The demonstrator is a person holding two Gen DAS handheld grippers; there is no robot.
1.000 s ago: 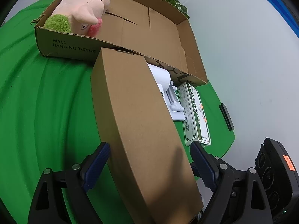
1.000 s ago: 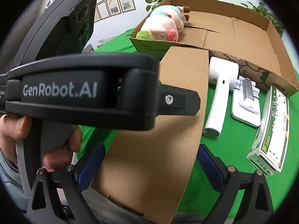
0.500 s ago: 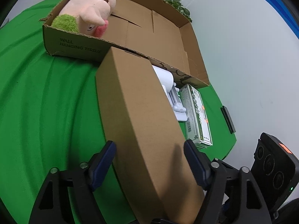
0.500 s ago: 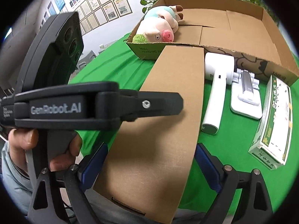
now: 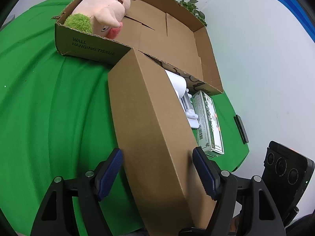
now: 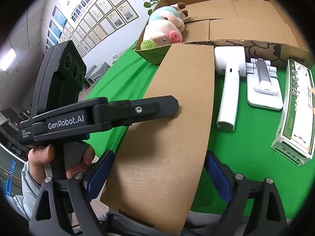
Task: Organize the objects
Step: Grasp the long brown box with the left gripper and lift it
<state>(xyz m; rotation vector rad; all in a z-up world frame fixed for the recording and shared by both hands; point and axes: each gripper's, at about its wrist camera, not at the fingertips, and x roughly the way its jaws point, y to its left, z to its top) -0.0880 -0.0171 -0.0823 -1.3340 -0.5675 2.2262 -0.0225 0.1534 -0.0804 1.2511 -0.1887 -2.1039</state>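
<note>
Your green tabletop (image 5: 49,108) carries an open tray box (image 5: 177,39) with a plush pig (image 5: 102,13) in its corner. The long carton (image 5: 149,122) lies before it, beside a white dryer (image 6: 229,90), stand (image 6: 263,90) and green pack (image 6: 295,106). Your left claw (image 5: 157,174) and right claw (image 6: 157,175) straddle the carton's near end; whether either grips, you cannot tell.

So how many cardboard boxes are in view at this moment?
2. A long closed brown box lies on the green cloth, between the fingers of both grippers. A big open carton sits behind it, holding a plush pig. Others may be hidden.
</note>
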